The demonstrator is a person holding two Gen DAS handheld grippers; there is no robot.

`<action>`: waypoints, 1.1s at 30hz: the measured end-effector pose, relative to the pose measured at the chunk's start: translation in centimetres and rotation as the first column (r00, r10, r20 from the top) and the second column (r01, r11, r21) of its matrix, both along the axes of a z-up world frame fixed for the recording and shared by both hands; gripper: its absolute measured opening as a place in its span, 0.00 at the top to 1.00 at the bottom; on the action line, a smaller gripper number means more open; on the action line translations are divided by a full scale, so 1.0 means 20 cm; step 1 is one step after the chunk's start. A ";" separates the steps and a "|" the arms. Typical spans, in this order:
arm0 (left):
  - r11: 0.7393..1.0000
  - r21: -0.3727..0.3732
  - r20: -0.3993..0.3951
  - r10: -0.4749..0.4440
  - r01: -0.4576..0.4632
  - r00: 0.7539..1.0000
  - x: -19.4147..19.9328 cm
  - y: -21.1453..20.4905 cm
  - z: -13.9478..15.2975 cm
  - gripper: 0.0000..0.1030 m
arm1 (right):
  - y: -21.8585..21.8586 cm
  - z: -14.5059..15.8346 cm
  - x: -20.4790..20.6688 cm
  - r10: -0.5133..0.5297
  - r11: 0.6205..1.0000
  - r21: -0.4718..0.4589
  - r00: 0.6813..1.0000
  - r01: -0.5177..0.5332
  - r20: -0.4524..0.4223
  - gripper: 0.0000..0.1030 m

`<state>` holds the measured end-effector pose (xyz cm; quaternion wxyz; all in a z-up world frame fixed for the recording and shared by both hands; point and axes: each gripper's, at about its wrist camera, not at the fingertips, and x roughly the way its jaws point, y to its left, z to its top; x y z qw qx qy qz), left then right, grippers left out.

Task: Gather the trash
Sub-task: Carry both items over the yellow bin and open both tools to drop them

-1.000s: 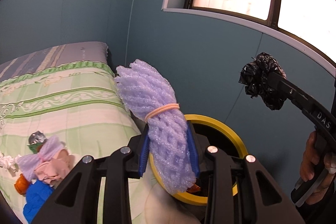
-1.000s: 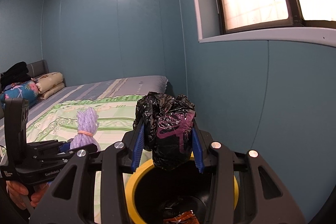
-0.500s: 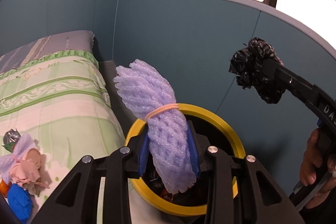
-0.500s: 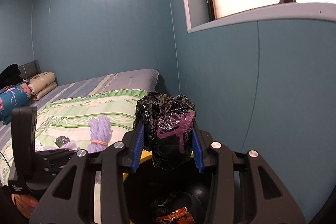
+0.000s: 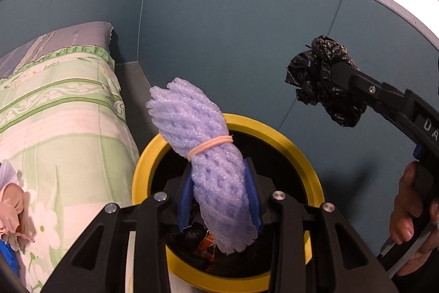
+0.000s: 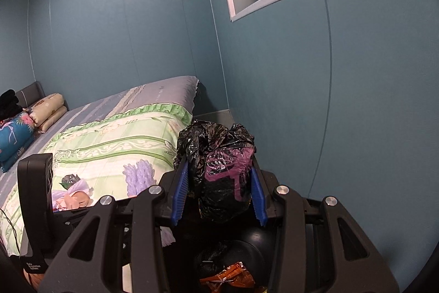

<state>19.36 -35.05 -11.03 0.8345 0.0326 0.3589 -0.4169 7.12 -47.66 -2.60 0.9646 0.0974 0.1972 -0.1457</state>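
Fingers of the left gripper pinch the foam net, the right gripper clamps a black bag; both seem over the bin, so release squarely above its mouth.

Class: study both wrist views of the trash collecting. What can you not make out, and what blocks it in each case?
- Yellow bin, left wrist view: its base, hidden by the left tongs and foam net.
- Bin contents, right wrist view: mostly dark, covered by the right tongs and black bag.
- Trash on the bed, left wrist view: cut off by the picture's edge.
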 end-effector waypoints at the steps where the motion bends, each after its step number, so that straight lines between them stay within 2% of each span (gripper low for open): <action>1: 1.000 0.000 -0.003 -0.002 0.002 1.000 0.01 -0.01 0.00 0.68 | -0.01 0.00 0.00 0.000 1.000 0.002 1.000 0.000 -0.001 0.63; 5: 1.000 -0.011 -0.014 -0.009 0.009 1.000 0.01 -0.01 -0.01 0.62 | -0.01 0.00 0.01 0.000 1.000 0.006 1.000 0.000 -0.009 0.59; 10: 0.999 -0.036 -0.027 0.001 -0.002 1.000 0.04 0.02 -0.01 0.39 | -0.05 -0.01 0.02 -0.026 1.000 0.016 1.000 0.026 -0.008 0.55; 12: 0.999 -0.046 -0.032 0.005 -0.007 0.999 0.05 0.03 -0.01 0.35 | -0.05 -0.01 0.03 -0.032 0.999 0.027 0.999 0.033 -0.003 0.49; 16: 0.998 -0.054 -0.022 0.019 -0.020 1.000 0.06 0.07 0.01 0.35 | -0.06 -0.01 0.02 -0.048 0.998 0.037 0.999 0.048 -0.002 0.48; 19: 0.997 -0.062 -0.018 0.033 -0.034 0.999 0.08 0.11 0.03 0.34 | -0.05 0.00 0.01 -0.055 0.998 0.034 0.998 0.055 0.006 0.41; 24: 0.996 -0.071 -0.002 0.063 -0.063 0.998 0.09 0.18 0.08 0.33 | -0.04 0.04 -0.01 -0.065 0.998 0.027 0.998 0.064 0.019 0.39; 33: 0.983 -0.100 0.045 0.156 -0.151 0.987 0.09 0.47 0.20 0.33 | 0.07 0.12 0.00 -0.009 1.000 0.022 0.999 0.008 0.035 0.38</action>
